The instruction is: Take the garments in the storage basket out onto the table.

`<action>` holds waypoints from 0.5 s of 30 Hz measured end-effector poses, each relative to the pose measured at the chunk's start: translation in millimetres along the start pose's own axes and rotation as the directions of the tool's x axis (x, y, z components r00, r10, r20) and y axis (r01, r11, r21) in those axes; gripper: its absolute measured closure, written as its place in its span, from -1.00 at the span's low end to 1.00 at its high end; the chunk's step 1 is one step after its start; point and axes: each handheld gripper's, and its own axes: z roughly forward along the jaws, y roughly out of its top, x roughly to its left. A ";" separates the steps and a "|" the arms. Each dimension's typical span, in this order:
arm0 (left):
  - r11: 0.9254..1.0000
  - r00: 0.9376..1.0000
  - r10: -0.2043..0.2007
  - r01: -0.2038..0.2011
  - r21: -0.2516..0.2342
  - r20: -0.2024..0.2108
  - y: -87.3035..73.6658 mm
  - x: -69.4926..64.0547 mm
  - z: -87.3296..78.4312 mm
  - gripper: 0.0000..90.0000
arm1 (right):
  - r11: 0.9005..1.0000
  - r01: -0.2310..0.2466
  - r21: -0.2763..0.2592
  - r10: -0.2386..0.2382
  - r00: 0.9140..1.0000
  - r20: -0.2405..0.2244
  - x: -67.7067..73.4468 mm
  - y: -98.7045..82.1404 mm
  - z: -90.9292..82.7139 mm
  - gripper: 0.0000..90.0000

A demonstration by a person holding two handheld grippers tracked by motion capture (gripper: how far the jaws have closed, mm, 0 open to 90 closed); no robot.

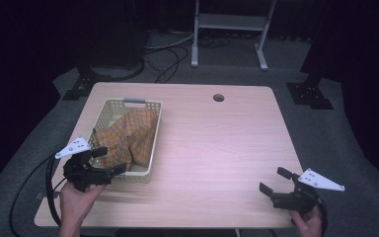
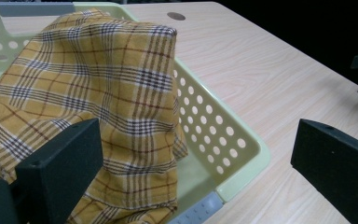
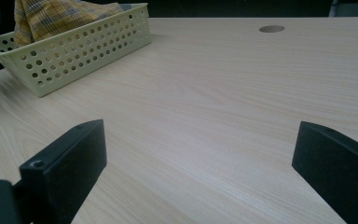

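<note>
Room: a dark floor with loose cables is surrounding a pale wooden table, and the legs of a white stand are showing beyond the far edge.
Table: a round cable hole is sitting near the far edge; the middle and right of the top are lying bare.
Basket: a pale green basket with holes in its walls is standing on the left half of the table, its long side running near to far.
Cloth: a yellow checked cloth is lying heaped inside the basket, rising above the rim; in the left gripper view the cloth is draping over the basket's right wall.
Left hand: the person's left hand is coming in from the near left edge, gripping the tool from below with the wrist turned toward the basket.
Left gripper: the left gripper is hovering at the near end of the basket, jaws spread wide and holding nothing; one jaw is sitting over the cloth, the other over the table just outside the basket's right wall.
Right hand: the right hand is resting at the near right corner, well apart from the basket.
Right gripper: the right gripper is pointing left and far across the bare table, jaws wide apart and empty.
</note>
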 end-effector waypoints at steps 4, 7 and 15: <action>1.000 1.000 0.004 -0.004 0.005 -0.004 2.8 1.1 2.9 -0.95 | 1.000 0.000 -0.002 0.000 1.000 0.001 -0.4 0.2 -0.2 -0.94; 1.000 1.000 0.003 -0.003 0.010 -0.004 4.0 2.3 5.0 -0.95 | 1.000 0.000 0.000 0.000 1.000 0.003 -0.6 0.2 -0.6 -0.94; 1.000 1.000 0.007 -0.007 0.015 -0.004 7.9 3.8 7.5 -0.95 | 1.000 -0.001 -0.003 0.001 1.000 0.001 -0.3 0.4 -0.6 -0.94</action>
